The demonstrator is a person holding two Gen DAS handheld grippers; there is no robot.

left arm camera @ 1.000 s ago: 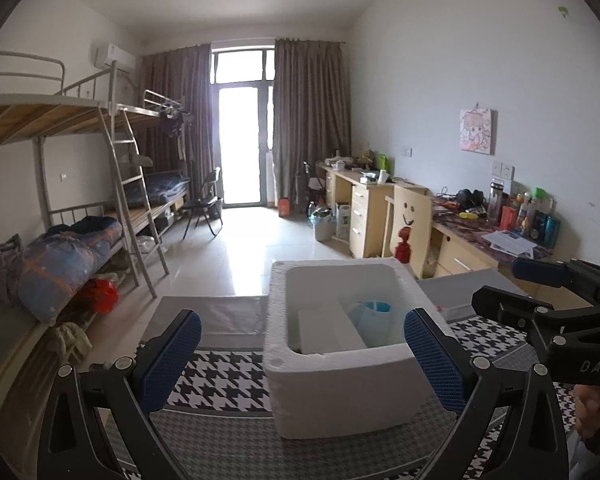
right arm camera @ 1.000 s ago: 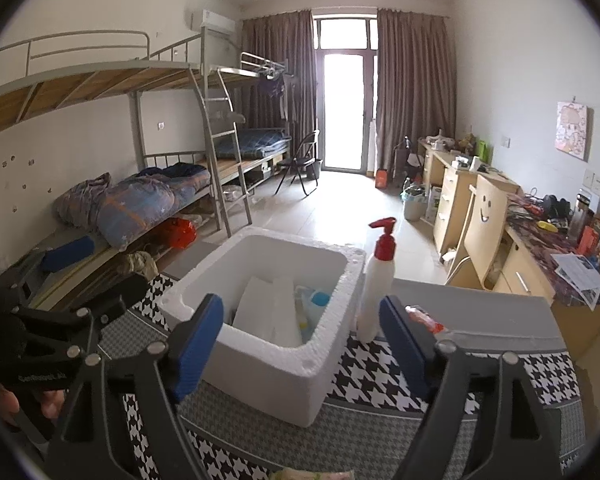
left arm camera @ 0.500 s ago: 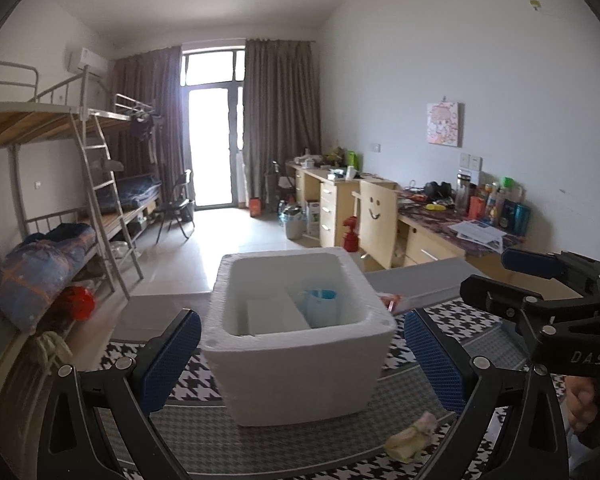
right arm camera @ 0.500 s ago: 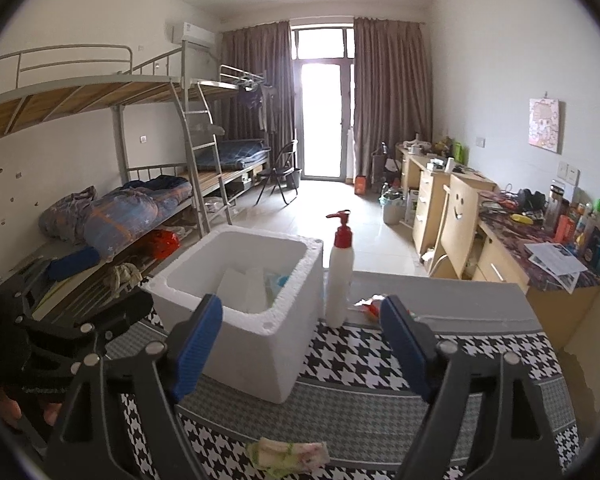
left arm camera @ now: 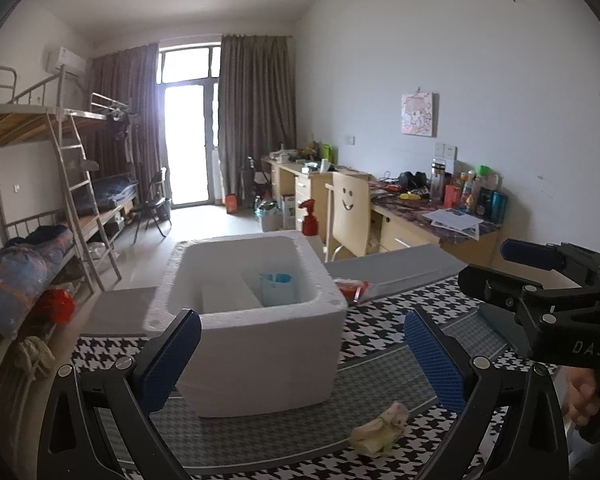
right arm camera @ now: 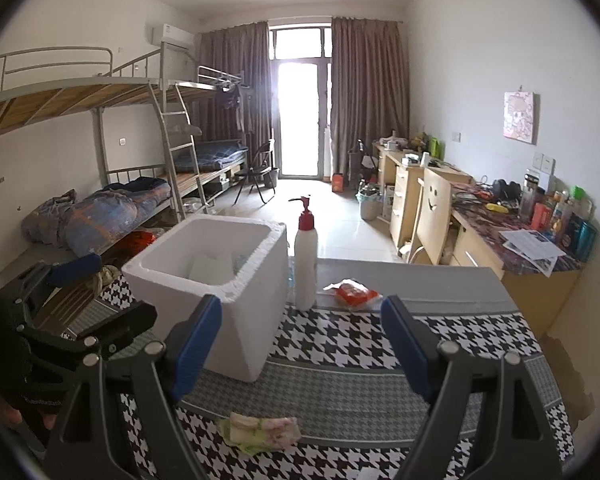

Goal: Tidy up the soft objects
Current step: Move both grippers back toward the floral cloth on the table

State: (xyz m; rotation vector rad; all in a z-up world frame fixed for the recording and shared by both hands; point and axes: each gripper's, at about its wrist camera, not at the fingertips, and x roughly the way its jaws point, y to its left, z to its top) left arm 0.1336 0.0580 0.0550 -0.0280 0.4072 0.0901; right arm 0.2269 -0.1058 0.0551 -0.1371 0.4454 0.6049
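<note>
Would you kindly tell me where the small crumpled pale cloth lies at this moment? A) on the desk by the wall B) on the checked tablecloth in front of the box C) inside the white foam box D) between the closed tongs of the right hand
B: the cloth lies on the tablecloth, in front of the foam box and untouched by either open tongs.
</note>
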